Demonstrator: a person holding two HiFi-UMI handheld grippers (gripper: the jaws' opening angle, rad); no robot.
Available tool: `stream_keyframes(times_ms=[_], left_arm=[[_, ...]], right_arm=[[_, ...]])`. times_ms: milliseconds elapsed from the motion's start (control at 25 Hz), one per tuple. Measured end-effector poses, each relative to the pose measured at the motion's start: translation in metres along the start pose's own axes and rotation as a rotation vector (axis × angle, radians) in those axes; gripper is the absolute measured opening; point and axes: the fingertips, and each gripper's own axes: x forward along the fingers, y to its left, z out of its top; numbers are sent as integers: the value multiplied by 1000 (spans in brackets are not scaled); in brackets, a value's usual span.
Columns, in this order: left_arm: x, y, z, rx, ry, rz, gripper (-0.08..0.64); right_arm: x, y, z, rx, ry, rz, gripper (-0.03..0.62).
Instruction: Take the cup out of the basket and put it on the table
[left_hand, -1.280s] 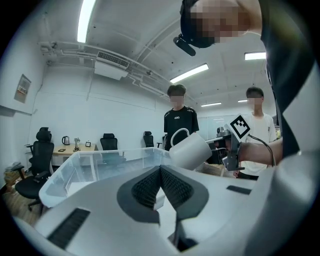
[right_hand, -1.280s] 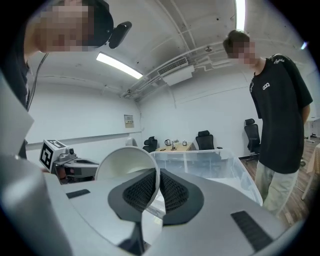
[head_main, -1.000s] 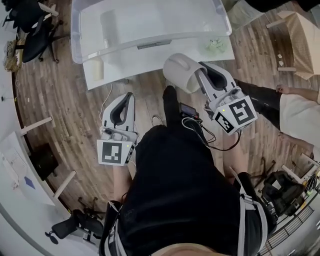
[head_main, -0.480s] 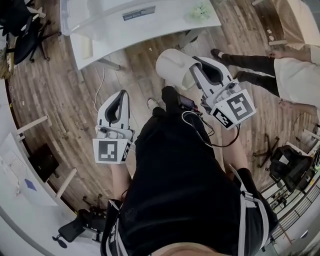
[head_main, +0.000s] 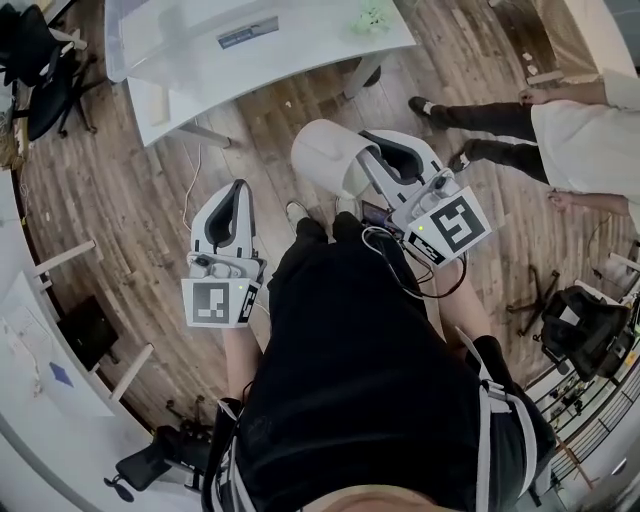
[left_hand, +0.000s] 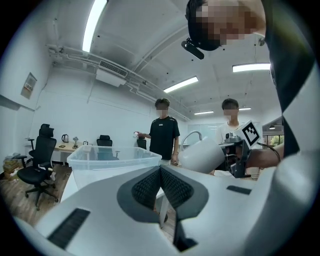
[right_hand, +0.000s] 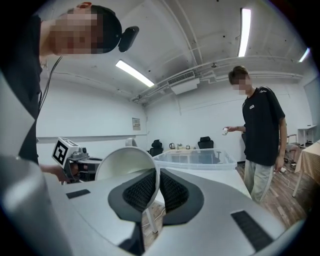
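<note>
A white cup (head_main: 325, 155) lies tipped on its side in the air above the wooden floor, short of the white table (head_main: 290, 65). My right gripper (head_main: 360, 162) is shut on its rim, and in the right gripper view the cup's wall (right_hand: 125, 162) stands between the two black pads (right_hand: 172, 190). The clear plastic basket (head_main: 165, 30) sits on the table's far left part. My left gripper (head_main: 236, 192) hangs lower left of the cup, shut on nothing, its pads (left_hand: 172, 186) pressed together. From the left gripper view the cup (left_hand: 202, 154) shows to the right.
A person in a black shirt (right_hand: 262, 130) stands beside the table, and a second person (head_main: 570, 135) is at the right. Office chairs (head_main: 45, 60) stand at the left. A small green thing (head_main: 371, 18) lies on the table. A cable (head_main: 405, 275) trails from the right gripper.
The table and basket have slid toward the top of the head view as the wearer backs off. The right gripper has carried the cup a little left, away from the table's edge.
</note>
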Motion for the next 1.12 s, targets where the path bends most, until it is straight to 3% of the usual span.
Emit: stream_keyframes(times_ms=[360,1120], left_arm=[[8,-37,0,7,5,-5,17],[8,-26,12,27,-19,15,18]], right_arm=[[-27,5,-12,9,-5,43,41],[-23,3,4,-13,-48,72,41]])
